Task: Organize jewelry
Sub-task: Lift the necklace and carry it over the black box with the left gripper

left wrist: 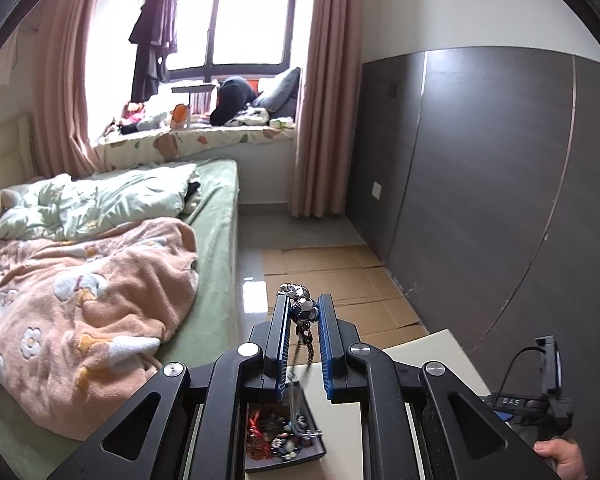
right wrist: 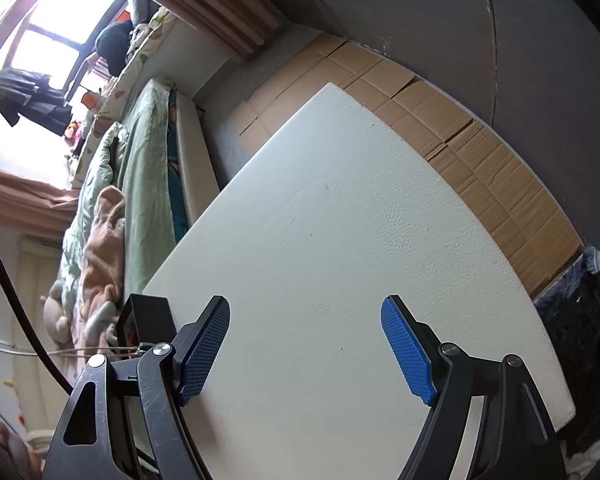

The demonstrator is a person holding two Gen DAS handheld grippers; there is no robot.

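Note:
My left gripper [left wrist: 303, 306] is shut on a silver beaded necklace [left wrist: 302, 307]; its chain hangs down between the fingers toward a dark jewelry tray [left wrist: 318, 452] holding several mixed pieces, which stands on the white table [left wrist: 440, 352]. My right gripper [right wrist: 305, 344] is open and empty, low over the white table [right wrist: 340, 240]. The dark tray [right wrist: 146, 312] shows at the table's left edge beside the right gripper's left finger, and a thin chain [right wrist: 40, 352] stretches from it to the left.
A bed with a pink blanket [left wrist: 84, 296] and green bedding lies left of the table. Flattened cardboard [left wrist: 332, 268] covers the floor ahead. A grey panelled wall [left wrist: 480, 180] runs along the right. The other hand-held gripper [left wrist: 548, 392] shows at the right edge.

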